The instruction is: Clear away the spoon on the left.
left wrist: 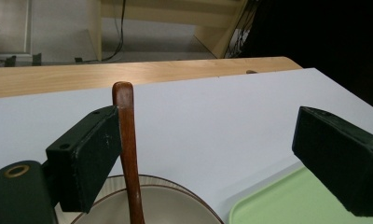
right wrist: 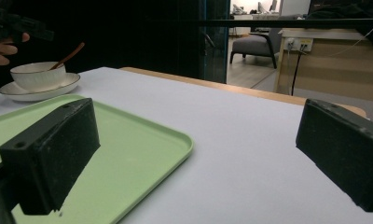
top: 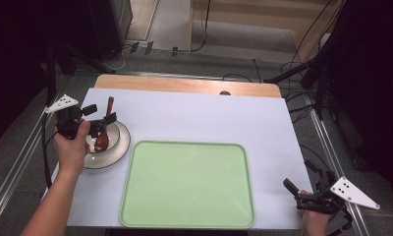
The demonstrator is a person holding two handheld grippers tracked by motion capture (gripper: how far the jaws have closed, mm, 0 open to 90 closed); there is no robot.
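**Wooden spoon in the bowl: light, stiff, and easy to tip**

The left gripper hung over the bowl at the left side of the table, its jaws spread wide. In the left gripper view the wooden spoon stood just against the inner face of the left-hand jaw, while the other jaw was well apart from it, so nothing was pinched yet. The spoon leaned in the bowl, its head down inside and its handle rising above the rim. The bowl sat on a saucer, just beside the green tray.

The spoon looked light and rigid, a smooth varnished stick that would not bend but might slide or pivot between flat pads. The best hold seemed to be on the upper handle, above the rim of the bowl, squarely across the shaft; a grip too near the tip would let the heavier head swing. The bowl and saucer looked like glazed ceramic, hard, breakable and slick, and a sideways tug on the spoon could probably drag or rock the bowl on its saucer. A straight lift appeared safer.

The right gripper rested at the near right corner of the table, its jaws also spread and holding nothing, with the tray's edge lying before it.
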